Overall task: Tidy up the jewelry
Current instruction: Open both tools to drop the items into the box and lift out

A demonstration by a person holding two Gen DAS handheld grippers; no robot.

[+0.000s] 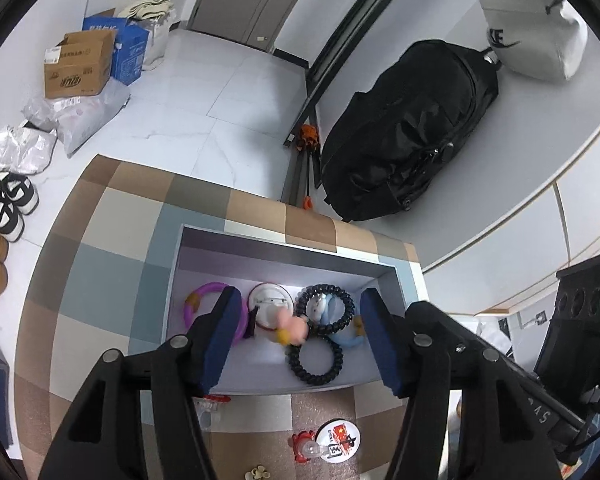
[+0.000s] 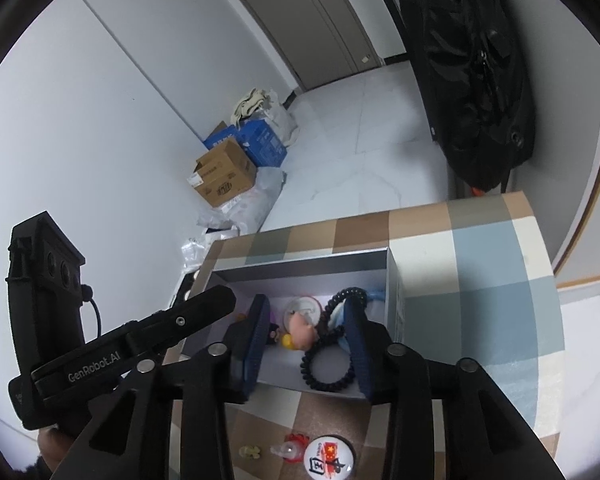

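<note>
Hovering over a checkered tabletop [image 1: 112, 248], the left gripper [image 1: 300, 340] and the right gripper [image 2: 308, 340] are both hanging above an open white box [image 1: 284, 248], their blue-padded fingers [image 1: 224, 336] spread wide and holding nothing. Jewelry is lying on the box floor: a purple bangle [image 1: 204, 292] at the left, a round white pin badge [image 1: 266, 300] beside it, a black spiral hair tie [image 1: 316, 360] toward the near wall, a second dark coil [image 1: 326, 294] overlapping a light-blue ring [image 1: 346, 338], and a blurred pink-and-yellow charm [image 1: 294, 330] near the middle. Outside the box, on the near strip of tabletop, a flag-printed badge [image 2: 329, 458], a red trinket [image 2: 296, 440] and a small yellowish piece [image 2: 250, 452] are sitting close together. Beyond the tabletop, a black backpack [image 1: 412, 128] is resting on a white ledge, and cardboard boxes [image 1: 80, 64] are standing on the tiled floor.
</note>
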